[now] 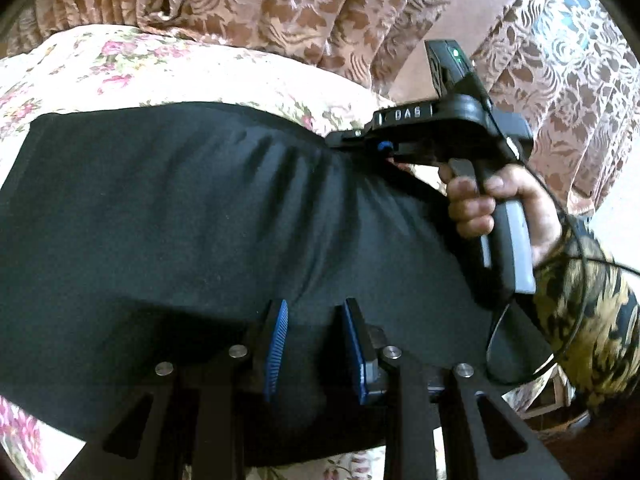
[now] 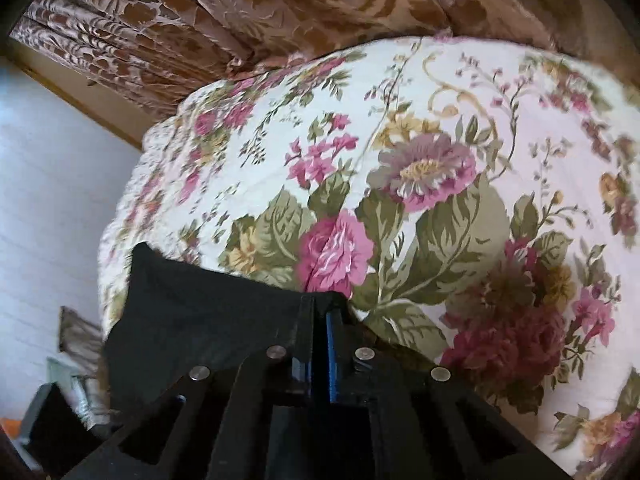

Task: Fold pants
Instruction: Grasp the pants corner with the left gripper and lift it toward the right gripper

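The black pants (image 1: 180,220) lie spread across the floral bedspread (image 1: 120,60) and fill most of the left wrist view. My left gripper (image 1: 314,320) hovers over their near edge with its blue pads (image 1: 278,340) apart and nothing between them. My right gripper (image 1: 384,148) shows at the pants' far right edge, held by a hand (image 1: 500,208), and pinches the cloth there. In the right wrist view my right gripper (image 2: 320,320) is shut on a fold of the pants (image 2: 192,320), which hang to the left over the bedspread (image 2: 440,160).
A brown patterned curtain (image 1: 280,0) hangs behind the bed and also shows in the right wrist view (image 2: 240,8). A pale wall (image 2: 52,180) and some clutter (image 2: 72,380) lie left of the bed. A cable (image 1: 576,280) trails from the right gripper.
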`<action>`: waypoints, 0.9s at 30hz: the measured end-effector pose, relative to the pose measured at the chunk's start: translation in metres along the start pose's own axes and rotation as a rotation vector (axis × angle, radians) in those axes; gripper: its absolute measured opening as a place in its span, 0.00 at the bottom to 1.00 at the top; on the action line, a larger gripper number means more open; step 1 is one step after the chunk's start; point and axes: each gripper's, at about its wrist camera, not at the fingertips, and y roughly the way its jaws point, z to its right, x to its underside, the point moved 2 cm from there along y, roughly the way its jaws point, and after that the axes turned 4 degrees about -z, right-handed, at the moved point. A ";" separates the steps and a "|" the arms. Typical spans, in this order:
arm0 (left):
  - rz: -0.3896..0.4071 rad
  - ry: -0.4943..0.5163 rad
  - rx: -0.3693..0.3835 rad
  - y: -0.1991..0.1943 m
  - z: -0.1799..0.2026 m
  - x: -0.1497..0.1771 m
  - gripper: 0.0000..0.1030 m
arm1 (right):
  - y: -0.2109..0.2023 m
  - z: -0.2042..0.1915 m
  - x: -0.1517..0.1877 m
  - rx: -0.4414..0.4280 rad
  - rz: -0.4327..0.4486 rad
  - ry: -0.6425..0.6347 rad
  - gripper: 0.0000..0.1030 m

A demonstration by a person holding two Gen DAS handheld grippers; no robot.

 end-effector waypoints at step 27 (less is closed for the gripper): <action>0.278 -0.668 0.023 -0.128 -0.207 0.055 0.10 | -0.088 -0.088 0.203 0.053 0.146 -0.069 0.53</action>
